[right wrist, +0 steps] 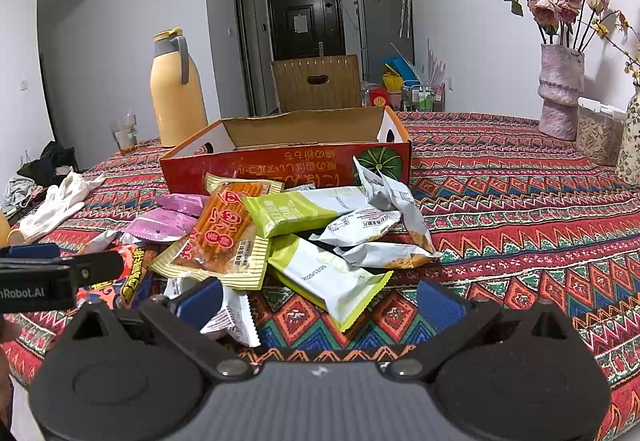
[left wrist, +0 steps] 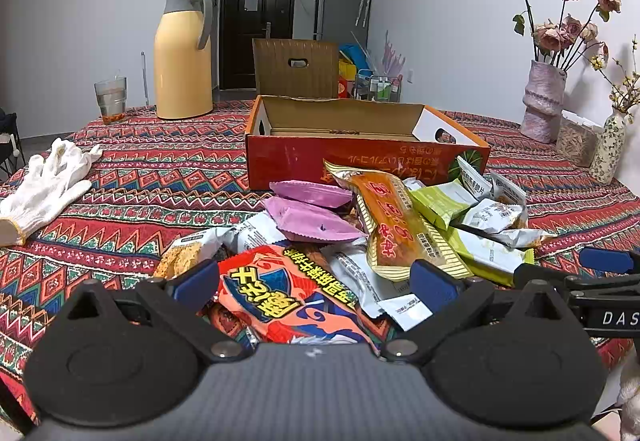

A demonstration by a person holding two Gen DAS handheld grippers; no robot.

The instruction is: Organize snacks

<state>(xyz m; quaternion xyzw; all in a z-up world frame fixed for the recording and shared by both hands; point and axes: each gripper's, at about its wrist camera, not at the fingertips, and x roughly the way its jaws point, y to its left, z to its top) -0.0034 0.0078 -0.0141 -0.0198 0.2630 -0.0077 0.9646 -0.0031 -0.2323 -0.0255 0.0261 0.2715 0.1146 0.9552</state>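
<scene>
A pile of snack packets lies on the patterned tablecloth in front of an open red cardboard box [left wrist: 360, 157] [right wrist: 288, 161]. My left gripper [left wrist: 316, 285] is open, its blue pads straddling a red-and-blue packet [left wrist: 288, 293]. Beyond it lie two purple packets [left wrist: 316, 221] and an orange-strip packet [left wrist: 396, 229] [right wrist: 224, 233]. My right gripper [right wrist: 320, 301] is open over a green-and-white packet [right wrist: 328, 273], near white packets [right wrist: 360, 225]. Each gripper shows at the edge of the other's view. The box looks empty from here.
A yellow thermos [left wrist: 184, 53] and a glass [left wrist: 111, 99] stand at the back left. White gloves [left wrist: 44, 185] lie at the left. A pink vase of dried roses [left wrist: 544, 101], a clear container and a floral bottle [left wrist: 608, 149] stand at the right.
</scene>
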